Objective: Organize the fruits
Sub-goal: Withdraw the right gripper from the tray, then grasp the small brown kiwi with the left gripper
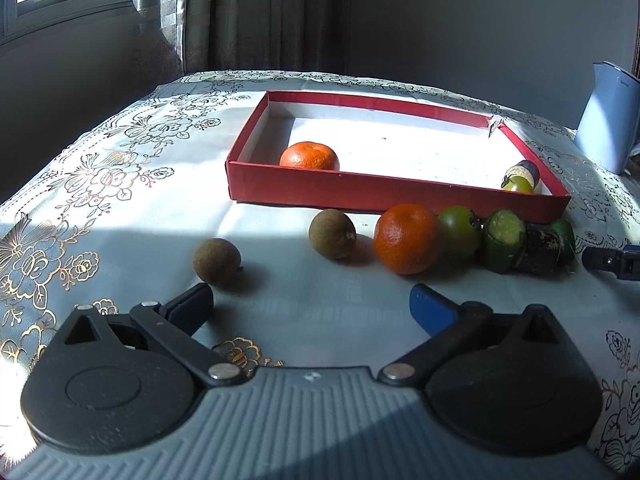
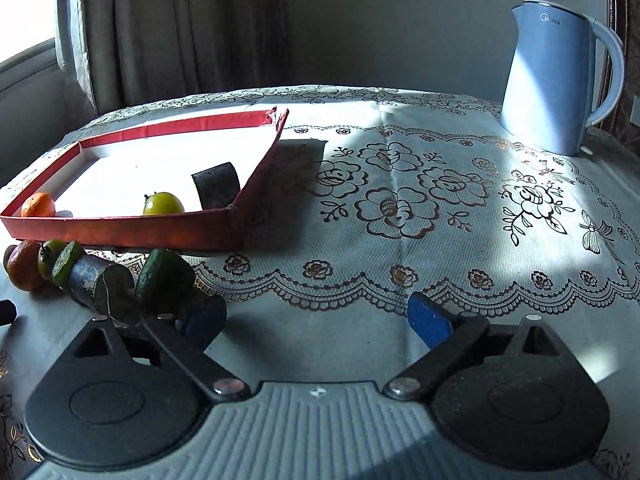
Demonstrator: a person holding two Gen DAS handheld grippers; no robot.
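Note:
A shallow red box (image 1: 392, 192) (image 2: 132, 232) holds a mandarin (image 1: 309, 155) (image 2: 38, 205), a green tomato (image 1: 518, 184) (image 2: 163, 203) and a dark cylinder piece (image 2: 216, 190). In front of the box lie two brown kiwis (image 1: 218, 260) (image 1: 332, 233), a mandarin (image 1: 406, 238) (image 2: 24, 266), a green tomato (image 1: 460, 232), green cucumber pieces (image 1: 504, 240) (image 2: 164, 278) and a dark piece (image 1: 540, 250) (image 2: 90, 282). My left gripper (image 1: 312, 308) is open and empty, just short of the kiwis. My right gripper (image 2: 316, 320) is open and empty, right of the cucumber piece.
A blue electric kettle (image 2: 556, 80) (image 1: 608, 120) stands at the back right of the table. A white tablecloth (image 2: 400, 200) with floral print covers the table. Curtains and a window are behind the table.

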